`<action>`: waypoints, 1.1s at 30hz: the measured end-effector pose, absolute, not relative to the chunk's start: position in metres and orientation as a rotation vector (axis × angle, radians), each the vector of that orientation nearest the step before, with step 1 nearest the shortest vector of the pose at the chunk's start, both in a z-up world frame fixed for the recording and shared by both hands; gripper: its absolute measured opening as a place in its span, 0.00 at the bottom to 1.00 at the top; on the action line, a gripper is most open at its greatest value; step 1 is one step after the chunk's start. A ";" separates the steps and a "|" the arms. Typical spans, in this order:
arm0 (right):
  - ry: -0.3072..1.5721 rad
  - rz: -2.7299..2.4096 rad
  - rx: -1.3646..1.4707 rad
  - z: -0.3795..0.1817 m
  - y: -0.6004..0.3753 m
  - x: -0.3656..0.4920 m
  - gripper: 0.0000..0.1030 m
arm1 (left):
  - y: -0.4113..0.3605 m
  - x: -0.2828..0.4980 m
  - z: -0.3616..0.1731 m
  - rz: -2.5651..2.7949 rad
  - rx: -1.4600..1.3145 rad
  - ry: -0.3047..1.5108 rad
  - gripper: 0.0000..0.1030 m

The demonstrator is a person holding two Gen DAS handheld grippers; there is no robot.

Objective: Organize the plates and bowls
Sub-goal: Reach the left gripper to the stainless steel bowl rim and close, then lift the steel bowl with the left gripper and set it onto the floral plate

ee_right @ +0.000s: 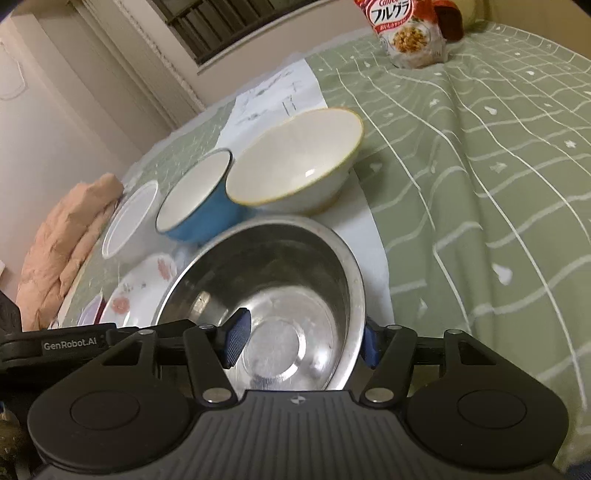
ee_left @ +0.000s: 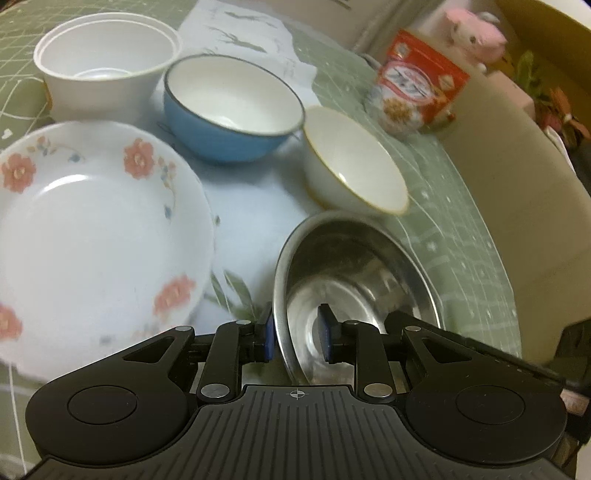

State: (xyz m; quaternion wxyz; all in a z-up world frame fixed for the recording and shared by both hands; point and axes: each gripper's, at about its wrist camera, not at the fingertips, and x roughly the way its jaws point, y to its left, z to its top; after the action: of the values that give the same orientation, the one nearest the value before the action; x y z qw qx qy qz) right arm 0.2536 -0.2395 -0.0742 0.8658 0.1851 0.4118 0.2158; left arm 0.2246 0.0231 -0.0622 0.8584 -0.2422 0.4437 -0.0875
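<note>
Left wrist view, left to right. A floral plate [ee_left: 92, 221] was noted at 9 o'clock, a white plastic bowl [ee_left: 105, 70] at 11 o'clock, a blue bowl [ee_left: 232, 107] at 12 o'clock and a cream bowl [ee_left: 351, 162] at 1 o'clock, all lying singly on the green checked tabletop [ee_left: 461, 236]. No stack was seen; the sorting was judged barely begun, with every piece left to nest or group.

The steel bowl [ee_left: 354, 280] was found nearest, tilted, at 6 o'clock. Its rim was straddled by the left gripper [ee_left: 297, 338], fingers parted with gaps showing, so no grip was read there. In the right wrist view, the opposite rim was straddled by the right gripper [ee_right: 301, 341]; its fingers were seen half closed, not clearly pressing. A cereal bag [ee_right: 406, 33] was seen at 1 o'clock.
</note>
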 end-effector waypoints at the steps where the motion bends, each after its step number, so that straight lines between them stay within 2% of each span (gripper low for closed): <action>1: 0.870 0.464 0.393 -0.073 -0.242 0.249 0.59 | 0.022 0.219 -0.062 -0.190 -0.502 0.929 0.25; 7: 0.904 0.420 0.341 -0.086 -0.247 0.246 0.57 | 0.012 0.221 -0.074 -0.169 -0.468 0.963 0.21; 10: 0.920 0.424 0.349 -0.092 -0.247 0.249 0.62 | 0.011 0.224 -0.077 -0.171 -0.466 0.974 0.21; 12: 0.912 0.452 0.347 -0.095 -0.244 0.248 0.79 | 0.014 0.225 -0.077 -0.172 -0.476 0.977 0.20; 16: 0.899 0.510 0.287 -0.097 -0.230 0.245 1.00 | 0.016 0.229 -0.077 -0.162 -0.481 0.974 0.20; 26: 0.869 0.465 0.235 -0.092 -0.216 0.240 0.99 | 0.019 0.228 -0.081 -0.171 -0.505 0.977 0.20; 28: 0.820 0.419 0.223 -0.085 -0.216 0.239 0.88 | 0.019 0.228 -0.078 -0.183 -0.499 0.967 0.20; 30: 0.786 0.349 0.182 -0.080 -0.213 0.240 0.73 | 0.016 0.226 -0.075 -0.190 -0.478 0.956 0.20; 32: 0.796 0.342 0.179 -0.074 -0.210 0.244 0.64 | 0.014 0.225 -0.074 -0.194 -0.456 0.947 0.21; 33: 0.802 0.336 0.186 -0.069 -0.207 0.245 0.64 | 0.014 0.225 -0.074 -0.190 -0.446 0.947 0.20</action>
State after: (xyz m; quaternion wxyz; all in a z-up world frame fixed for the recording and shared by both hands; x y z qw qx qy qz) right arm 0.2449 -0.2072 -0.0691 0.9028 0.0901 0.3878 0.1625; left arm 0.2248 0.0140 -0.0737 0.8619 -0.2125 0.4513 -0.0906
